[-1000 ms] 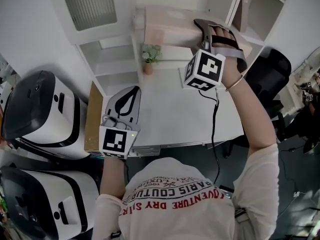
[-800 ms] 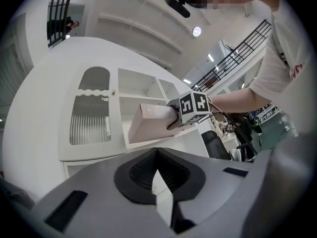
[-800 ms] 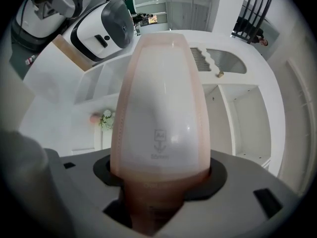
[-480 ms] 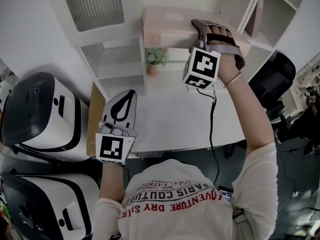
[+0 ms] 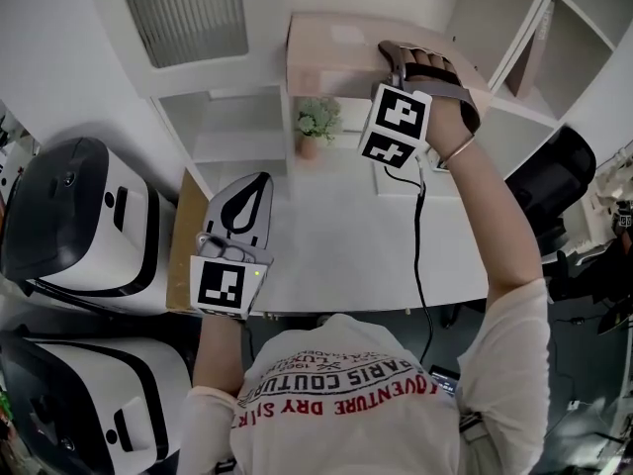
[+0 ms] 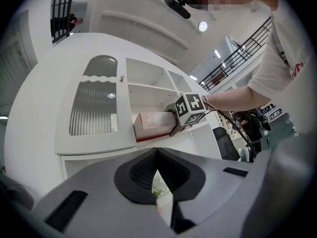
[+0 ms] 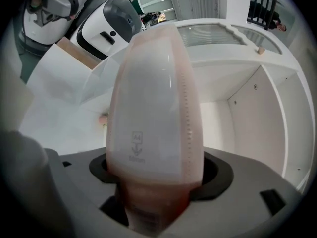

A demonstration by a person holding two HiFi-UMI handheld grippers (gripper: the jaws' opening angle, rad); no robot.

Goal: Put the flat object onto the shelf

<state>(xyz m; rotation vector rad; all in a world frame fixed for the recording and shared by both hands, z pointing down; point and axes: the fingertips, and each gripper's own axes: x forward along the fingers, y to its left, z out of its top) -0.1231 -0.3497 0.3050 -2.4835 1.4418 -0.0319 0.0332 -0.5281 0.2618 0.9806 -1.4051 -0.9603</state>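
Observation:
A flat pale-pink plastic case (image 5: 331, 52) lies across the top of a low white shelf unit (image 5: 223, 127); it also shows in the left gripper view (image 6: 151, 124). My right gripper (image 5: 388, 57) is at the case's right end. Its jaws are opening, with the case (image 7: 153, 98) still between them and filling the right gripper view (image 7: 156, 180). My left gripper (image 5: 249, 188) hovers over the left part of the white desk (image 5: 346, 236), shut and holding nothing; its jaws meet along a thin slit (image 6: 157, 182).
A small potted plant (image 5: 315, 127) stands on the desk below the case. Two large white-and-black machines (image 5: 69, 226) stand at the left, beside a brown board (image 5: 183, 236). A black chair (image 5: 554, 176) is at the right, with taller open shelves (image 5: 554, 57) behind it.
The head view has shifted a little. The right gripper stays at the case's right end on the shelf unit. The left gripper has hardly moved over the desk.

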